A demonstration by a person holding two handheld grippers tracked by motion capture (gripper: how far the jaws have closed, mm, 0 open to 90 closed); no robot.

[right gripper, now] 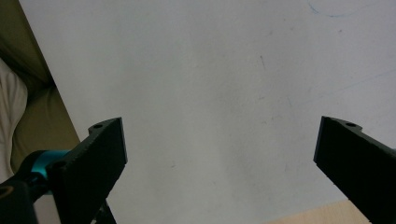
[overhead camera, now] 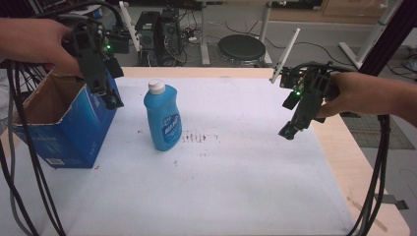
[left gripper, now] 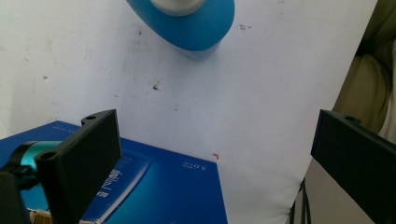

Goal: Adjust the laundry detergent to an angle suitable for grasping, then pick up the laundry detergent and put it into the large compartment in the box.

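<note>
Your left hand-held gripper [overhead camera: 110, 96] hangs over the near right wall of the blue cardboard box [overhead camera: 74, 128], which sits open-topped at the counter's [overhead camera: 236, 187] left edge. Its jaws are spread wide with nothing between them; in the left gripper view [left gripper: 215, 140] they straddle the box's blue side [left gripper: 163, 186] and the white counter cover [left gripper: 280, 93] beyond it.

The blue bottle [overhead camera: 163, 118] with the white cap [overhead camera: 157, 86] stands upright on the white cover, just beside the box on its right, left of the counter's middle and nearer the far edge than the near one. It touches neither gripper. In the left gripper view the bottle [left gripper: 191, 23] appears at the top edge, seen from above, apart from your jaws.

Your right hand-held gripper [overhead camera: 290, 130] is held above the counter toward its right edge, well apart from the bottle, tilted down and inward. Its jaws are also wide apart and empty; the right gripper view [right gripper: 219, 149] looks down on bare white cover [right gripper: 210, 70] with a strip of the wooden counter edge [right gripper: 322, 217] at the bottom.
</note>
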